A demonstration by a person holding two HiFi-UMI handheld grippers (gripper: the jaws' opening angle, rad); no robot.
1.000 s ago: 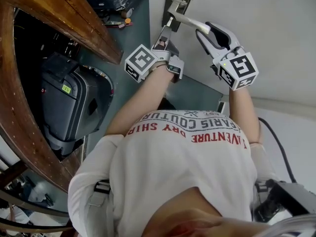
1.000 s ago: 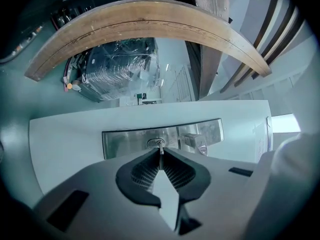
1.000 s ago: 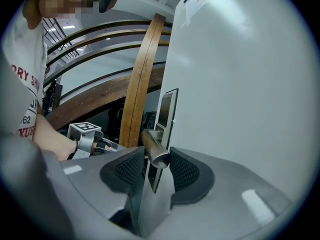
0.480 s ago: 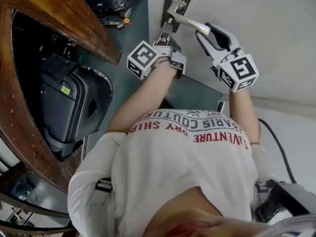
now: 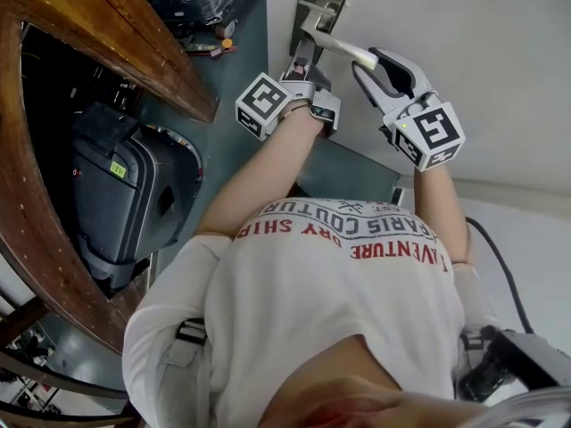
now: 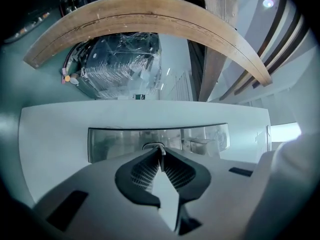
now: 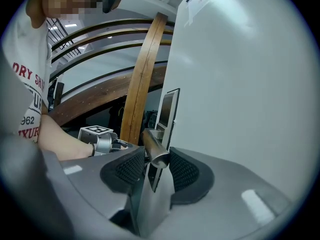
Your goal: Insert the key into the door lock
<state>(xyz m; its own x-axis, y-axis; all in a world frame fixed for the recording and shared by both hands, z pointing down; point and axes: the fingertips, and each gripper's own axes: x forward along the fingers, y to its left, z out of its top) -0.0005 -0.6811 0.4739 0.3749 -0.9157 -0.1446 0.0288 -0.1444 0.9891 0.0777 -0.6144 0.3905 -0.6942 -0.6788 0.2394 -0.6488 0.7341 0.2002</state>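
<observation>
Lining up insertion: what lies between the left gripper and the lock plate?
Only the key in its shut jaws, tip toward the keyhole, per the left gripper view.

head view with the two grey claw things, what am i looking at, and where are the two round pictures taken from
There is no robot: a person in a white t-shirt holds a two-jaw gripper in each hand. The head view comes from a camera on the person's head, looking steeply down. The two round pictures come from cameras riding on each gripper, looking along its jaws. The left gripper pinches a thin key, seen edge-on, right in front of the metal lock plate on a white door. The right gripper is closed on the end of the door handle. The marker cubes are parts of the grippers. At the left are a curved wooden beam and a dark suitcase.
</observation>
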